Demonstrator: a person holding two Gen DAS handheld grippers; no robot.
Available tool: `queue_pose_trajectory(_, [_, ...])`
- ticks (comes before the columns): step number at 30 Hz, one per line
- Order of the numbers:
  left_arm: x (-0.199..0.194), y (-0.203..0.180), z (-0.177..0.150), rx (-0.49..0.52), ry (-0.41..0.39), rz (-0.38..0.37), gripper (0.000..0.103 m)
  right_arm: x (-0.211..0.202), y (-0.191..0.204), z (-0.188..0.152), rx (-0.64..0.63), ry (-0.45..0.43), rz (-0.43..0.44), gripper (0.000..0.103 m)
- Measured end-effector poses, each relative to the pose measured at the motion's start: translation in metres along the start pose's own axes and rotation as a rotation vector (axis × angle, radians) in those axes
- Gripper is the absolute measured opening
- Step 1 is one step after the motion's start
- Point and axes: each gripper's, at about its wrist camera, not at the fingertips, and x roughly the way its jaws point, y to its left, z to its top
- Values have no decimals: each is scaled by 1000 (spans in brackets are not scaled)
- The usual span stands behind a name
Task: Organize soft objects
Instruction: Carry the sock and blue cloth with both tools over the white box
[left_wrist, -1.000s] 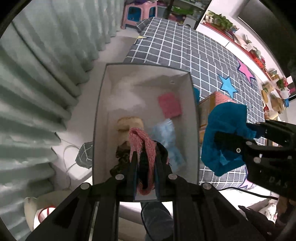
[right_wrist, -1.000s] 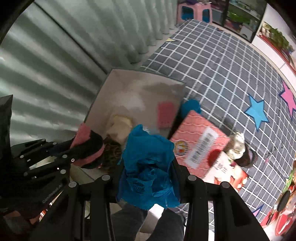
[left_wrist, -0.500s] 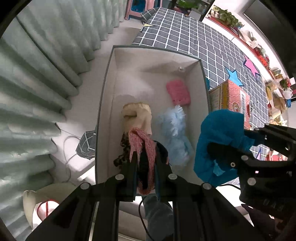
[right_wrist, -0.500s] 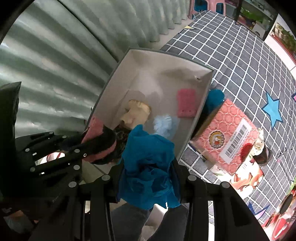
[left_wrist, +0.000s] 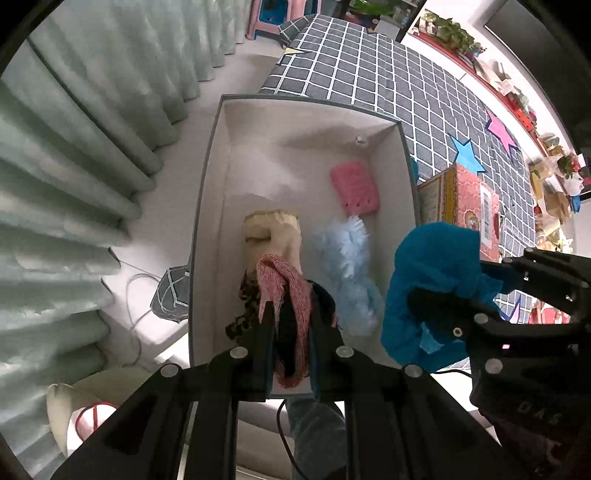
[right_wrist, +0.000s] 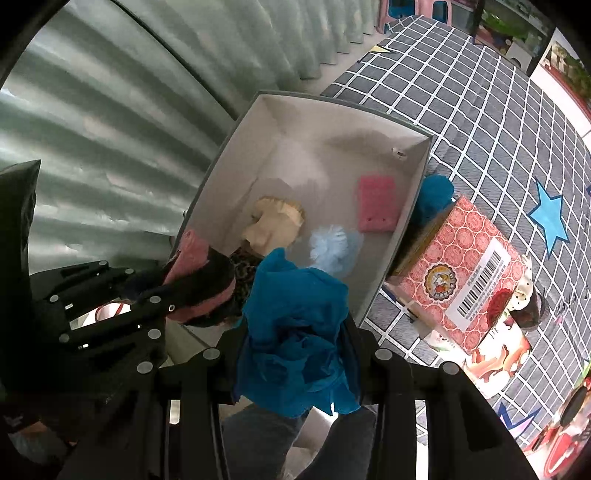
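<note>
My left gripper (left_wrist: 291, 314) is shut on a pink and black knit piece (left_wrist: 284, 288), held above the near end of the open white box (left_wrist: 207, 206). My right gripper (right_wrist: 295, 332) is shut on a bunched blue cloth (right_wrist: 295, 325), held over the box's near right edge. In the box lie a cream sock (left_wrist: 273, 232), a fluffy light-blue piece (left_wrist: 347, 258), a pink sponge-like pad (left_wrist: 354, 188) and a leopard-print piece (left_wrist: 245, 295). The box also shows in the right wrist view (right_wrist: 236, 147).
A red patterned carton (right_wrist: 458, 277) stands right of the box on a grey checked mat (right_wrist: 480, 103). Another blue soft thing (right_wrist: 434, 195) lies between box and carton. Pale curtains (left_wrist: 74, 166) hang on the left. Cables and a white bin (left_wrist: 85, 417) lie near left.
Both grippers have risen and drawn back with their loads, so the box looks smaller and farther. Both stay shut. The things in the box have not moved.
</note>
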Motion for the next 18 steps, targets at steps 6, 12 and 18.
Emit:
queue_pose_trajectory(6, [2,0,7,1,6,1,16,-1,-2,3,5,-3,0,42])
queue_pose_trajectory(12, [5,0,13,3,8,1,16,1,-6,9,14,3,3,42])
queue_pose_trajectory(18, [11,7,30,-13,-1,9,16,7,-11,21,19,11,-2,42])
